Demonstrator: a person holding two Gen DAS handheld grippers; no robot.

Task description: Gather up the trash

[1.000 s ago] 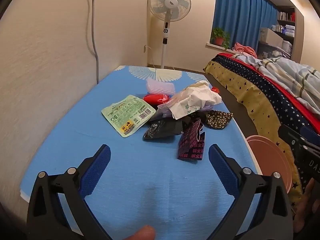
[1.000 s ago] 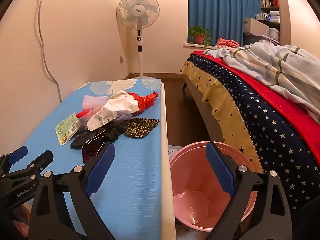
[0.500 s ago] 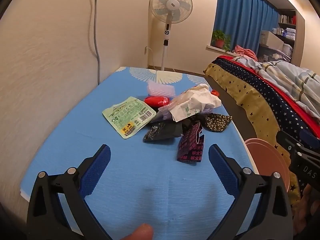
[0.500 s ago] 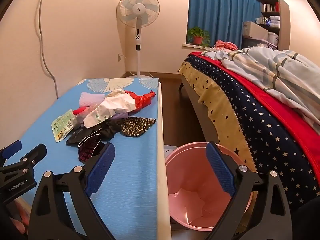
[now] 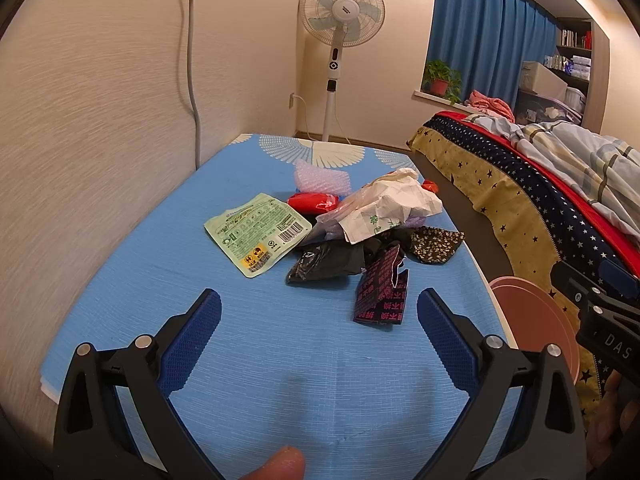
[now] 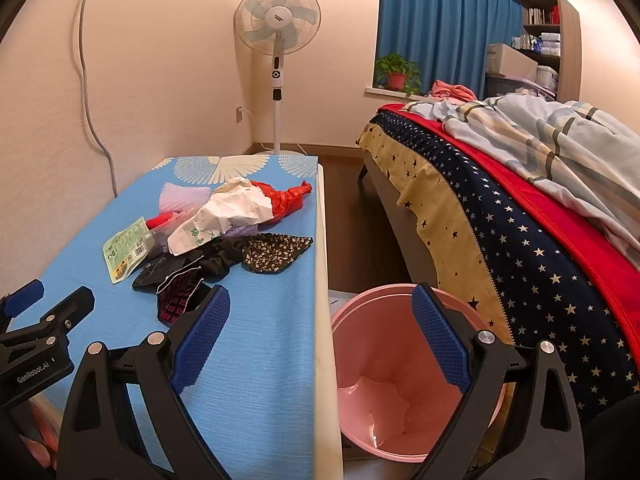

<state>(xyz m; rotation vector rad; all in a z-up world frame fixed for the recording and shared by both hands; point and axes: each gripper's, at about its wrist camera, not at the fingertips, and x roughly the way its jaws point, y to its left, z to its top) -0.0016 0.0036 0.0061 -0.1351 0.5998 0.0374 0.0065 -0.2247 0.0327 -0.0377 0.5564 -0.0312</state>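
Observation:
A heap of trash lies mid-table on the blue cloth: a green packet (image 5: 258, 233) (image 6: 126, 246), crumpled white paper (image 5: 390, 208) (image 6: 228, 214), a black bag (image 5: 324, 265), a dark red-printed wrapper (image 5: 382, 296) (image 6: 176, 294), a floral dark wrapper (image 5: 436, 244) (image 6: 276, 254), a red wrapper (image 6: 286, 200) and purple bubble wrap (image 5: 320, 178). My left gripper (image 5: 319, 308) stands open, short of the heap, holding nothing. My right gripper (image 6: 320, 304) is open over the table's right edge, above the pink bin (image 6: 400, 380) on the floor.
The blue-covered table (image 5: 160, 264) stands against the left wall. A bed (image 6: 520, 208) with starred covers runs along the right, leaving a narrow floor gap. A standing fan (image 6: 277, 20) is at the far end. A fingertip (image 5: 276, 465) shows at the bottom.
Both views shifted only a little; the heap sits slightly farther from the left gripper's fingers. Both grippers stayed open and the trash did not move.

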